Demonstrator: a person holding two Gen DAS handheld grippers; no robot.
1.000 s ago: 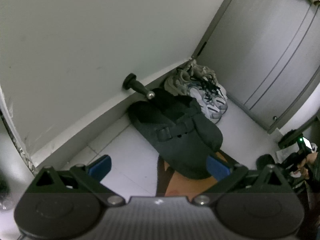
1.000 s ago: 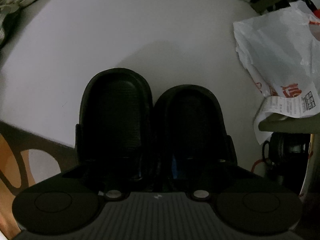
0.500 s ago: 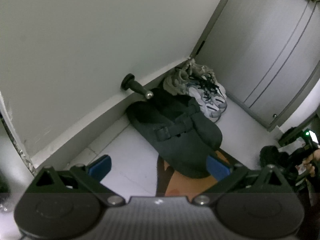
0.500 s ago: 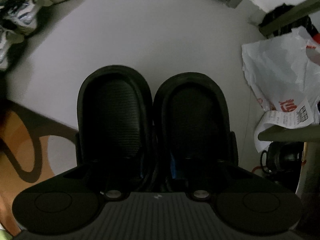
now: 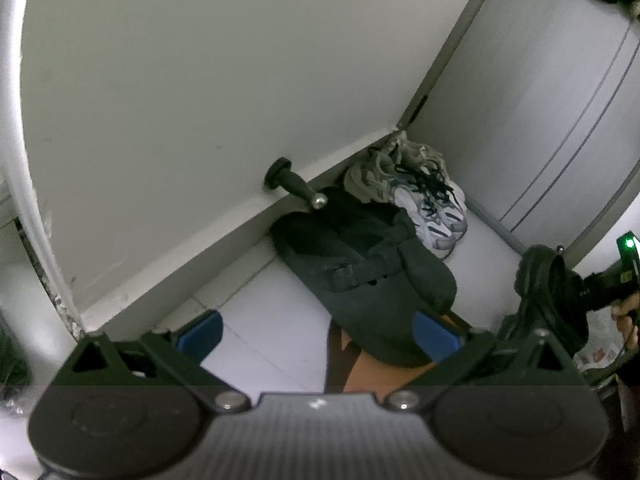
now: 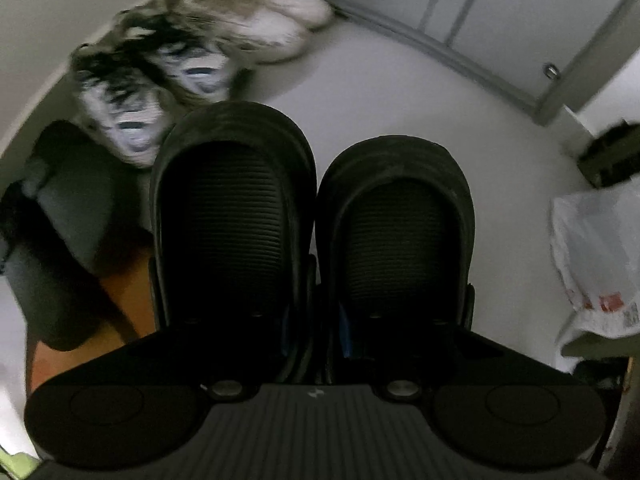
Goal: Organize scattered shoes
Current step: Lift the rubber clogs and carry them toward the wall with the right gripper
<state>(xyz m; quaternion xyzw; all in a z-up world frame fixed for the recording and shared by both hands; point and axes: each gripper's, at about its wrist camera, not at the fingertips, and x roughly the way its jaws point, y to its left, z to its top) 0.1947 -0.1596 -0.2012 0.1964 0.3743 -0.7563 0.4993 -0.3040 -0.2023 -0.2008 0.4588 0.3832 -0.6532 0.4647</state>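
**Black pair in the air, corner row part-built**

The right gripper [image 6: 316, 320] is clamped nearly closed on a pair of black moulded rubber clogs [image 6: 312, 216], its blue pads pinching the two inner walls together where the shoes meet. The pair hangs side by side, ribbed footbeds facing the camera, above the pale floor [image 6: 400, 92] and just near of the shoes already by the wall. In the left wrist view the same clogs [image 5: 548, 292] show at the right edge, clear of the floor.

The left gripper [image 5: 318, 332] is wide open and holds nothing; its blue pads [image 5: 200, 330] stand well apart above the floor.

Already placed, by the look of it: a pair of white-and-grey mesh trainers with black laces [image 5: 432, 208] and beige trainers [image 5: 384, 172] tucked into the far corner, and a pair of dark grey felt buckle clogs [image 5: 364, 272] just near of them along the skirting board, under the black doorstop [image 5: 292, 184].

What seems left is to set the black pair down in line with these. Part of the grey clogs lies over an orange-patterned mat [image 5: 372, 376], so free floor is to their right. A white plastic bag [image 6: 596, 256] sits at the far right; whether more shoes wait out of view cannot be told.
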